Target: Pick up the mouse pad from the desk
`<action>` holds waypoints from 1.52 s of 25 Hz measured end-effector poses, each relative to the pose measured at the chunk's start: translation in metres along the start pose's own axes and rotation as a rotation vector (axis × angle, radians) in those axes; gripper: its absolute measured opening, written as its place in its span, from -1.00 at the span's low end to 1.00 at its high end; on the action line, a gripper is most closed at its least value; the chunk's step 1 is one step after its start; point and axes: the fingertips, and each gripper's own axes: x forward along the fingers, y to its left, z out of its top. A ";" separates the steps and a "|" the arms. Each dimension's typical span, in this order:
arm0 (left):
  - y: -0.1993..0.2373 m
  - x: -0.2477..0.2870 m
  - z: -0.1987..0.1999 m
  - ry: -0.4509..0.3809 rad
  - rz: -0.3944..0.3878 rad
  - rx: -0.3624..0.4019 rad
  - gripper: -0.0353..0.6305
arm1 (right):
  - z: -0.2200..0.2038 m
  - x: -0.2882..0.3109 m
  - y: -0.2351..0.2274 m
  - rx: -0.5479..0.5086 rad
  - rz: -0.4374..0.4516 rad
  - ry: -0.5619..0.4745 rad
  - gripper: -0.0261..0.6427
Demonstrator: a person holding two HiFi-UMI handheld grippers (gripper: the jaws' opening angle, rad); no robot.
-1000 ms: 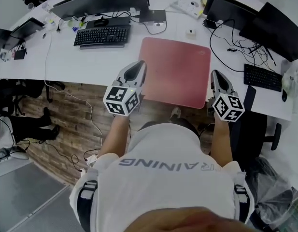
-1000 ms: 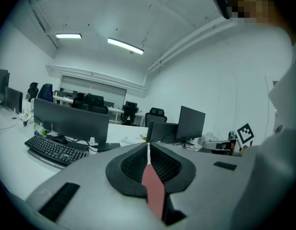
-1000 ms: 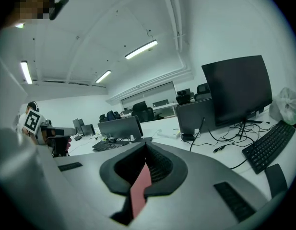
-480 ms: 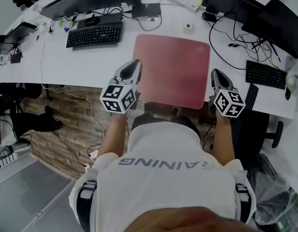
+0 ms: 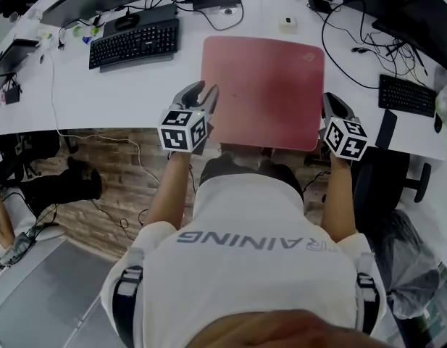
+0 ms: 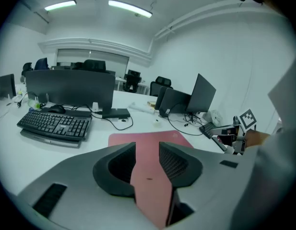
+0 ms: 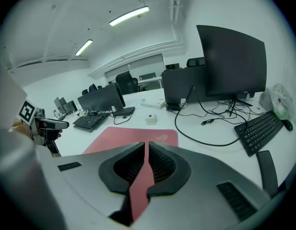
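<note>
The red mouse pad (image 5: 263, 89) lies flat on the white desk (image 5: 114, 96), its near edge at the desk's front edge. My left gripper (image 5: 199, 93) sits at the pad's left edge near the front corner. Its jaws are opening, with a clear gap, and the pads press on nothing. In the left gripper view the pad (image 6: 174, 139) shows through the gap of that gripper (image 6: 147, 152). My right gripper (image 5: 330, 101) is at the pad's right edge, shut. The right gripper view shows the pad (image 7: 124, 138) beyond the closed gripper (image 7: 146, 150).
A black keyboard (image 5: 134, 42) and a monitor stand at the back left. Behind the pad is a small white device (image 5: 286, 24). Black cables (image 5: 353, 49) and a second keyboard (image 5: 406, 95) lie to the right. An office chair (image 5: 397, 180) stands beside my right arm.
Both grippers came down and forward to the pad's two sides. The left gripper's jaws, shut before, now stand apart. The pad has not moved on the desk.
</note>
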 end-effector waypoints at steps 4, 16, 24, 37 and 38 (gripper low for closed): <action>0.025 0.028 -0.036 0.115 0.053 0.016 -0.27 | -0.027 0.019 -0.006 -0.017 -0.014 0.102 -0.48; 0.065 0.067 -0.131 0.406 0.145 -0.038 0.14 | -0.106 0.067 -0.030 -0.010 -0.076 0.326 0.11; 0.064 0.085 -0.161 0.479 0.186 -0.023 0.17 | -0.146 0.086 -0.043 -0.003 -0.113 0.408 0.27; 0.065 0.085 -0.166 0.511 0.223 -0.055 0.19 | -0.146 0.087 -0.040 -0.014 -0.139 0.426 0.25; 0.064 0.085 -0.166 0.513 0.224 -0.049 0.19 | -0.146 0.086 -0.040 -0.017 -0.140 0.424 0.24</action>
